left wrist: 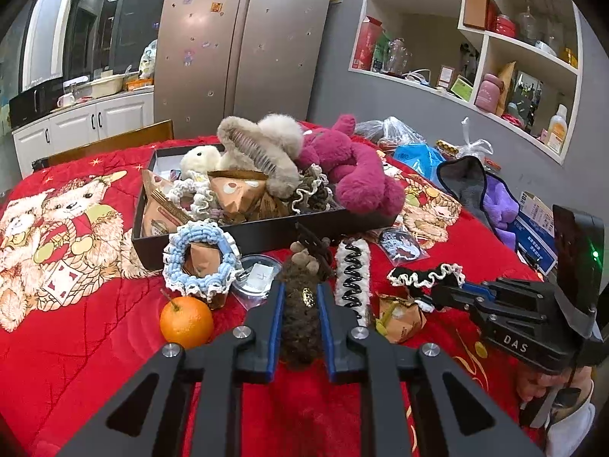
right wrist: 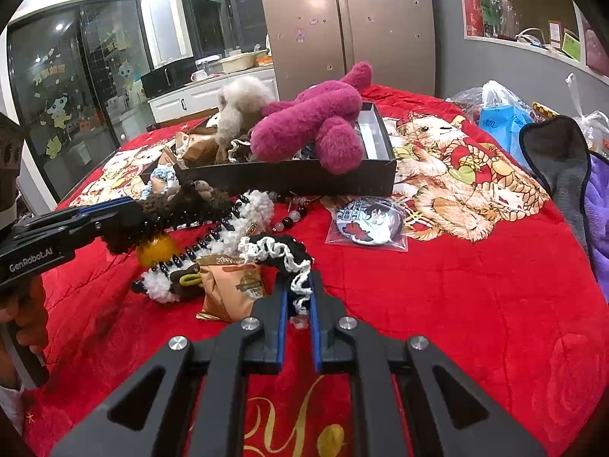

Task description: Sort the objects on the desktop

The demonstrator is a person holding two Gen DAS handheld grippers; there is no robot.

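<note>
My left gripper point(left wrist: 300, 289) is shut on a brown fuzzy hair clip point(left wrist: 300, 316) with a small bear on it, held above the red cloth; it also shows in the right wrist view point(right wrist: 179, 209). My right gripper point(right wrist: 298, 285) is shut on a black scrunchie with white lace trim point(right wrist: 274, 251), also seen in the left wrist view point(left wrist: 426, 276). A black box point(left wrist: 243, 228) behind holds a magenta plush point(left wrist: 354, 167), a beige fur claw clip point(left wrist: 259, 148), snack packets and scrunchies.
On the red cloth lie an orange point(left wrist: 186, 321), a blue-and-white scrunchie point(left wrist: 201, 259), a black-and-white fuzzy clip point(left wrist: 352, 278), a brown snack packet point(right wrist: 232, 289), a round badge in a sleeve point(right wrist: 367, 221) and beads point(right wrist: 293, 215). Grey and purple cloths point(right wrist: 563, 175) lie at right.
</note>
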